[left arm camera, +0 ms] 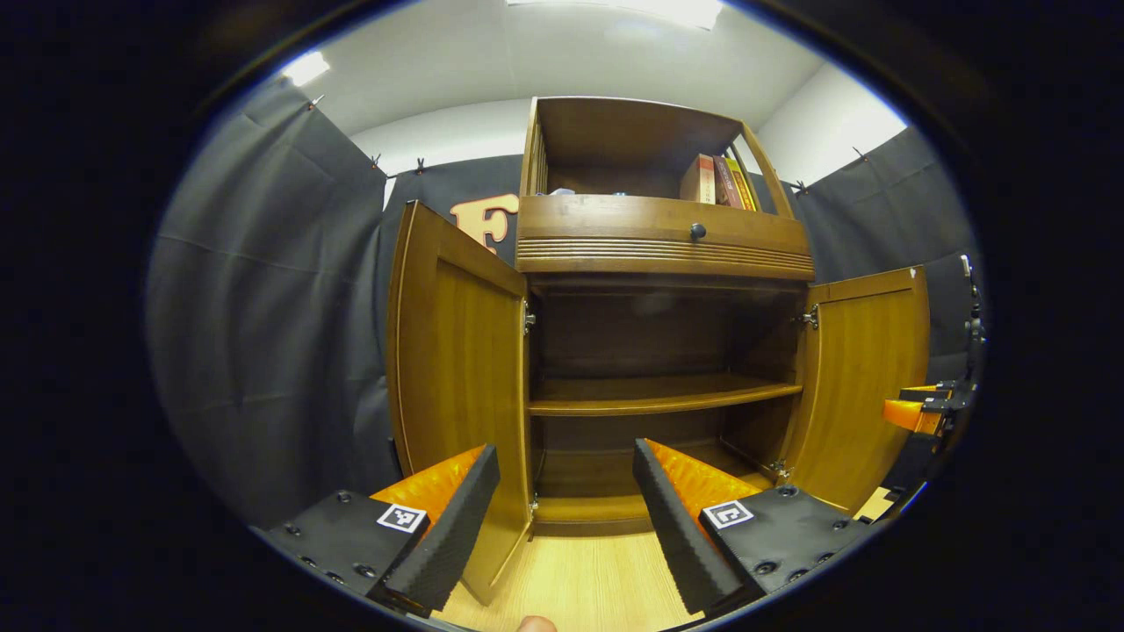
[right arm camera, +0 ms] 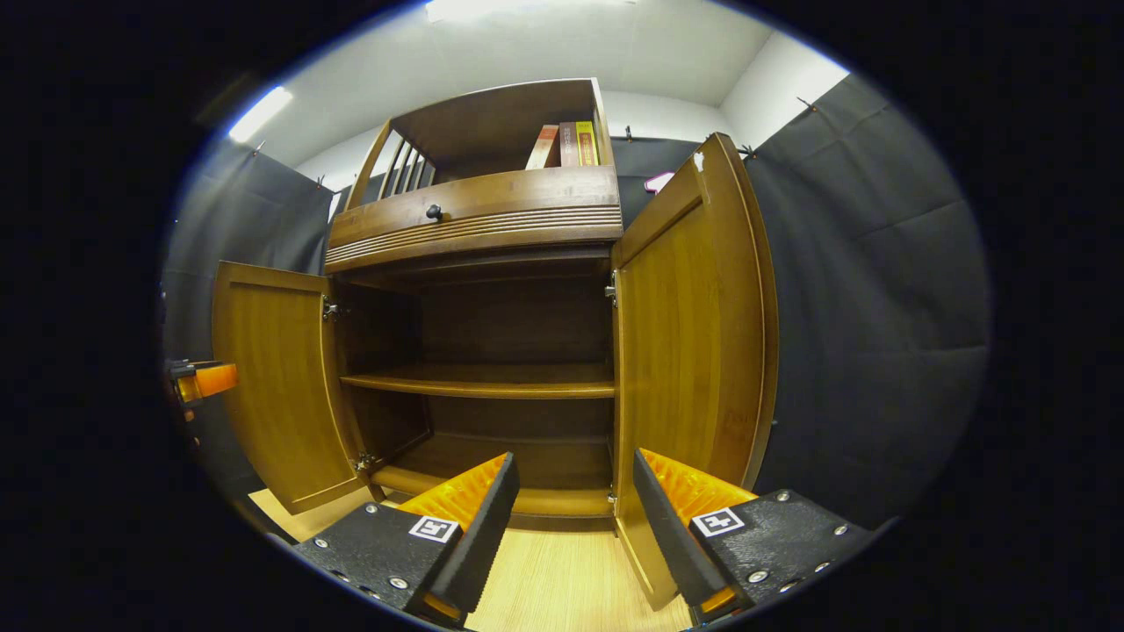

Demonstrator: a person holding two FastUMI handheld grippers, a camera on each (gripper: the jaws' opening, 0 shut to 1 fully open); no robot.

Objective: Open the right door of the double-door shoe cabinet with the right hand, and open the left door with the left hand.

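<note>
Since both brown wooden doors of the double-door shoe cabinet (left arm camera: 659, 351) stand swung wide, left door (left arm camera: 457, 386) and right door (right arm camera: 694, 351), the task looks finished; left hand-held gripper (left arm camera: 566, 518) and right hand-held gripper (right arm camera: 575, 527) gape, gripping nothing.

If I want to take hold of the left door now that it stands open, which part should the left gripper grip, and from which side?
Grip the left door at its free vertical edge, opposite the hinges, coming straight from the front. The panel stands edge-on between the open fingers of the left gripper, so its thin edge should fit between them. I see no knob on its inner face.
</note>
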